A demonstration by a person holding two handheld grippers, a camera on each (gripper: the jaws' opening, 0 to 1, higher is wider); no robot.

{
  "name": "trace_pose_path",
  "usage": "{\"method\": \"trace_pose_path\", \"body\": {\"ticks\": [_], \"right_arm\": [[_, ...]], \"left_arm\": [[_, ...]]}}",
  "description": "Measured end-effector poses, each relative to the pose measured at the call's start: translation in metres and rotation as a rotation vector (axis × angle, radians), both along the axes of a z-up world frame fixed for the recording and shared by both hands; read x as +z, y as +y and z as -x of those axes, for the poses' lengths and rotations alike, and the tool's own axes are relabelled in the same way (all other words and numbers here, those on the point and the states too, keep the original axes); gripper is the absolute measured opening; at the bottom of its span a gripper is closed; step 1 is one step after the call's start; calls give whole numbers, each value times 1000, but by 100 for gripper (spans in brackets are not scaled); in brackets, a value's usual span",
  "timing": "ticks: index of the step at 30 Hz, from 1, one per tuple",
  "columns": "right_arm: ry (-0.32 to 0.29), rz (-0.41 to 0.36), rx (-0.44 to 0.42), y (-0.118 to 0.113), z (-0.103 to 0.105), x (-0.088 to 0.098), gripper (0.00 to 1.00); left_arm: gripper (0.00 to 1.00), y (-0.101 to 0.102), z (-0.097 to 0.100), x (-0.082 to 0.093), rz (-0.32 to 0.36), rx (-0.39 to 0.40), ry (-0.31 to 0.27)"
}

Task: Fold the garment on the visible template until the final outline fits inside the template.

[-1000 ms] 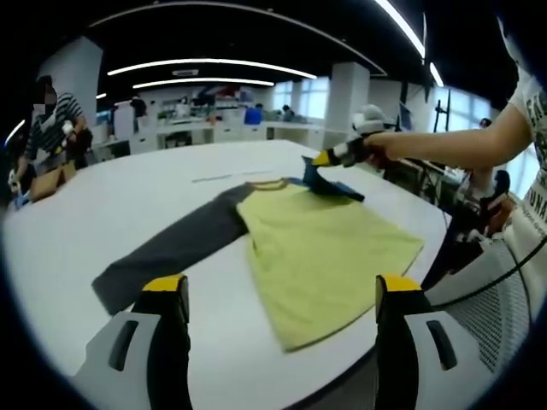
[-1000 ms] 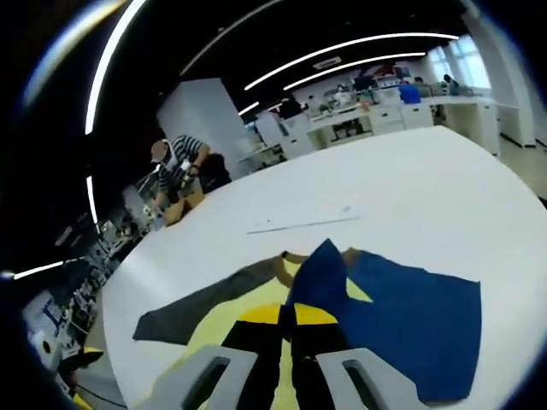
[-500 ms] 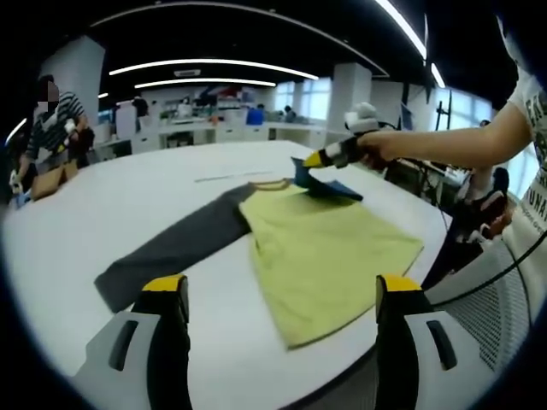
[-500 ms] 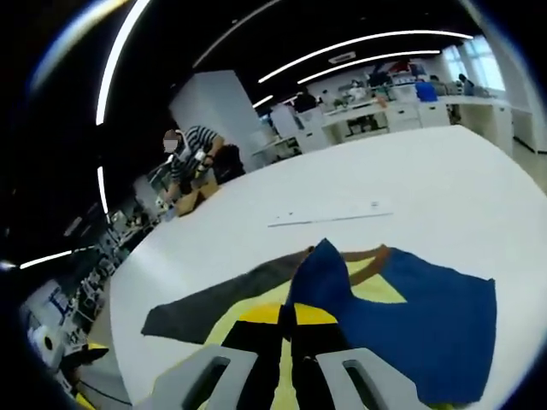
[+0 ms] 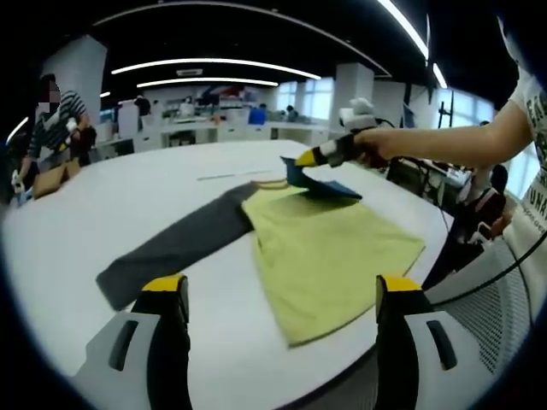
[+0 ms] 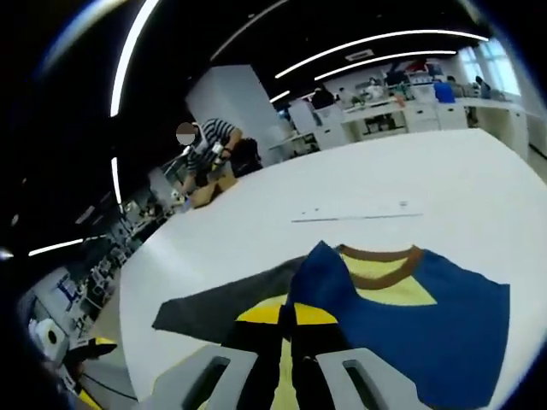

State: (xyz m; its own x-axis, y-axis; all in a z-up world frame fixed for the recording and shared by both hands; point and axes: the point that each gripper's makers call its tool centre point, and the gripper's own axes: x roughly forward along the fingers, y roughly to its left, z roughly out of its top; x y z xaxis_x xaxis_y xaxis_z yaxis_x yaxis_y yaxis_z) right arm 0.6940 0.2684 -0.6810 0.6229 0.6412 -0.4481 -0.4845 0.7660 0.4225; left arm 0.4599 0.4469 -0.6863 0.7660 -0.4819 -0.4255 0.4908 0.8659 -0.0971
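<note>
Garment (image 5: 329,248) is lying flat on the white table (image 5: 128,201), grey sleeve (image 5: 175,248) stretching left. Right gripper (image 6: 285,318) is pinching the blue sleeve (image 6: 402,325) at the far right (nearer arm); left gripper (image 5: 278,295) is hovering open, near side.

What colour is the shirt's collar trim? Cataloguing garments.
Brown collar trim, clearest in the right gripper view.
</note>
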Motion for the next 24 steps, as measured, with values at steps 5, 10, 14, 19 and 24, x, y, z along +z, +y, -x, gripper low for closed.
{"method": "trace_pose_path", "body": {"ticks": [5, 10, 14, 19, 24], "right_arm": [[-9, -4, 33, 12, 3, 2, 0], [-15, 7, 70, 24, 7, 0, 0], [-14, 14, 96, 33, 12, -3, 0], [-29, 42, 138, 44, 19, -9, 0], [-29, 38, 166, 60, 28, -12, 0]], "left_arm": [[87, -1, 0, 0, -1, -1, 0], [87, -1, 0, 1, 0, 4, -1], [87, 0, -1, 0, -1, 5, 0], [87, -1, -1, 0, -2, 4, 1], [87, 1, -1, -1, -3, 7, 3]]}}
